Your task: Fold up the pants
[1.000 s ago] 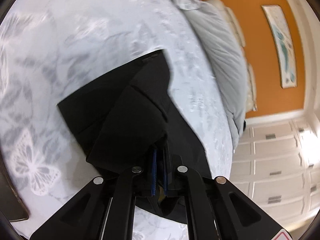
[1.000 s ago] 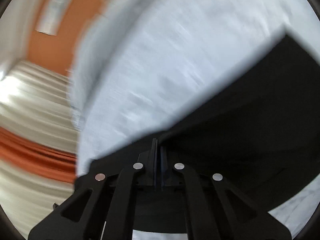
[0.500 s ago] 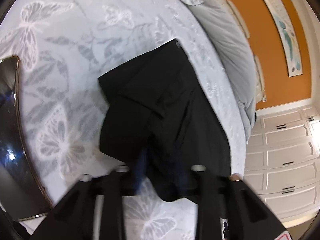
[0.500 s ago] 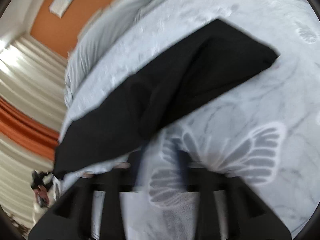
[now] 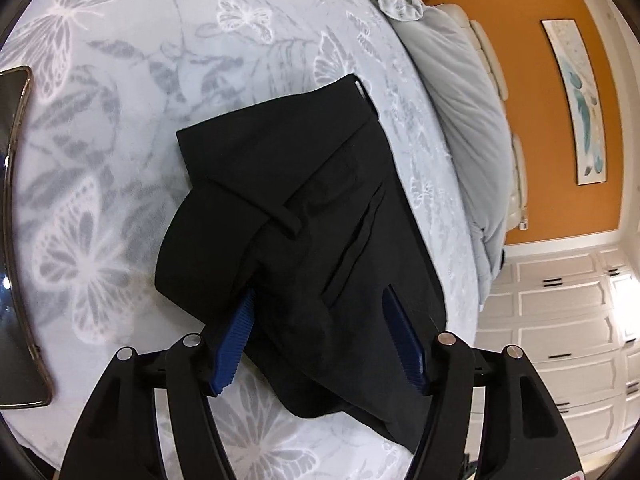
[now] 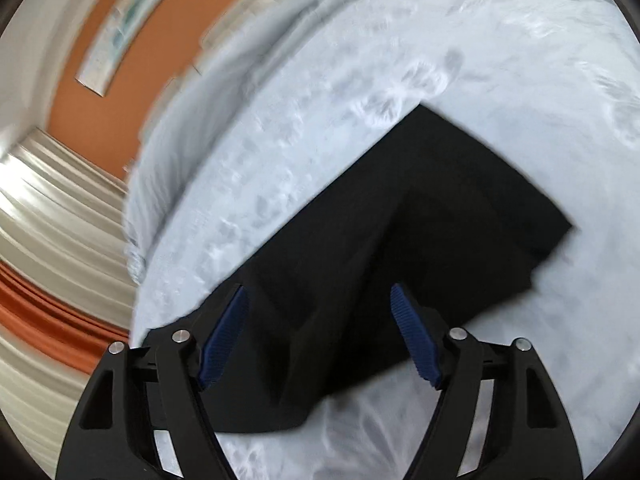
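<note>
The left tool [image 5: 320, 332] is spread wide and holds nothing. The right tool [image 6: 320, 332] is spread wide too, with nothing in it. The black pants [image 5: 304, 216] lie folded on the bed [image 5: 132, 128], just ahead of both tools. Their cloth is smooth and dark. The bed cover is soft, with butterfly shapes. The right view is blurry.
</note>
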### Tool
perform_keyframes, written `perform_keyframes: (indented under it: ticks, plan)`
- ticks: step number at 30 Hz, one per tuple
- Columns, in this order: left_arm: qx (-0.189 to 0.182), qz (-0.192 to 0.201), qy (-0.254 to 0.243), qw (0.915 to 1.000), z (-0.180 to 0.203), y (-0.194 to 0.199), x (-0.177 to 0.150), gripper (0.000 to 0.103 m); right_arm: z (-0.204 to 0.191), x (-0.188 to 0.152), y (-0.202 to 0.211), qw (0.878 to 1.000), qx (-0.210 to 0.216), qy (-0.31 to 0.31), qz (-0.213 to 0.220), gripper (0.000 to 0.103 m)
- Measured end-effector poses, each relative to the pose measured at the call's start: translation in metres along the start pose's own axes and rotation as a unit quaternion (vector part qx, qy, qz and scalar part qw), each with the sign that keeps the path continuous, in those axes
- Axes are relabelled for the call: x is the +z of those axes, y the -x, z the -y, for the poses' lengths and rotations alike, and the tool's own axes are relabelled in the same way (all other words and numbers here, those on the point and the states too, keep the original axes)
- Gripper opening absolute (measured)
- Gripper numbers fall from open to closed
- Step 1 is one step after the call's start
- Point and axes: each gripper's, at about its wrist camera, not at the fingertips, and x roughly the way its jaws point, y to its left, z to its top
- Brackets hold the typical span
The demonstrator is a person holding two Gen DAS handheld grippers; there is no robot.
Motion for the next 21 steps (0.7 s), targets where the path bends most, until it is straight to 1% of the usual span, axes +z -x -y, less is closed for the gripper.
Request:
perform_keyframes:
  ticks: [1, 2, 3, 4, 5, 6, 7, 8, 9, 10, 11, 12, 13, 14, 15, 16, 18, 20, 21]
  plan:
    - [0.005, 0.001, 0.0, 1.0, 0.001, -0.002, 0.0, 0.061, -0.002, 0.006, -0.022, 0.999, -0.024, 0.006, -0.031, 0.033]
    - [0.008, 0.002, 0.002, 1.0, 0.001, -0.003, 0.0, 0.061, -0.005, 0.011, -0.032, 0.998, -0.048, 0.019, -0.046, 0.002]
    - [0.011, 0.003, 0.003, 0.9999, 0.002, -0.004, 0.0, 0.061, -0.011, 0.016, -0.032, 0.997, -0.054, 0.031, -0.044, 0.001]
    - [0.015, 0.004, 0.002, 0.9999, 0.003, -0.003, 0.0, 0.061, -0.021, 0.022, -0.022, 0.998, -0.04, 0.049, -0.021, 0.001]
    - [0.018, 0.004, -0.002, 0.9998, 0.005, -0.003, 0.0, 0.061, -0.037, 0.032, 0.004, 0.997, -0.008, 0.078, 0.028, 0.001]
    - [0.021, 0.004, -0.006, 0.9998, 0.007, -0.003, 0.001, 0.061, -0.048, 0.038, 0.03, 0.992, 0.012, 0.1, 0.071, 0.001]
    - [0.023, 0.004, -0.011, 0.9997, 0.009, -0.004, 0.002, 0.061, -0.054, 0.043, 0.054, 0.988, 0.033, 0.11, 0.102, 0.001]
    - [0.025, 0.002, -0.018, 0.9995, 0.01, -0.005, 0.001, 0.061, -0.052, 0.046, 0.073, 0.985, 0.05, 0.112, 0.12, 0.001]
    - [0.024, 0.0, -0.02, 0.9995, 0.01, -0.007, 0.002, 0.061, -0.039, 0.047, 0.083, 0.985, 0.041, 0.112, 0.127, 0.001]
    - [0.022, -0.003, -0.019, 0.9996, 0.01, -0.01, 0.002, 0.061, -0.029, 0.046, 0.081, 0.986, 0.027, 0.112, 0.123, 0.001]
    - [0.014, -0.007, -0.016, 0.9997, 0.008, -0.014, 0.002, 0.061, -0.006, 0.042, 0.066, 0.99, 0.001, 0.105, 0.092, 0.001]
    - [0.012, -0.005, -0.015, 0.9998, 0.007, -0.016, 0.001, 0.061, 0.017, 0.038, 0.047, 0.995, -0.016, 0.087, 0.05, 0.002]
    - [0.012, 0.0, -0.015, 0.9998, 0.006, -0.017, 0.0, 0.062, 0.039, 0.03, 0.029, 0.997, -0.041, 0.064, 0.016, 0.002]
    - [0.007, 0.007, -0.014, 0.9999, 0.006, -0.017, -0.001, 0.063, 0.05, 0.024, 0.021, 0.997, -0.051, 0.052, 0.003, 0.002]
    - [0.007, 0.009, -0.013, 0.9999, 0.006, -0.016, -0.001, 0.063, 0.057, 0.016, 0.018, 0.998, -0.05, 0.041, 0.001, 0.006]
    - [0.004, 0.008, -0.011, 0.9999, 0.006, -0.016, -0.002, 0.064, 0.059, 0.009, 0.02, 0.999, -0.036, 0.032, 0.016, 0.007]
    - [-0.009, 0.008, 0.004, 0.9999, 0.003, -0.013, 0.001, 0.065, 0.056, 0.002, 0.027, 0.999, -0.018, 0.022, 0.029, 0.015]
    - [-0.027, 0.005, 0.02, 0.9994, -0.002, -0.01, 0.005, 0.065, 0.054, -0.003, 0.029, 0.999, -0.015, 0.02, 0.033, 0.022]
    - [-0.038, 0.004, 0.029, 0.9988, -0.005, -0.009, 0.007, 0.065, 0.051, -0.005, 0.029, 0.999, -0.017, 0.019, 0.034, 0.023]
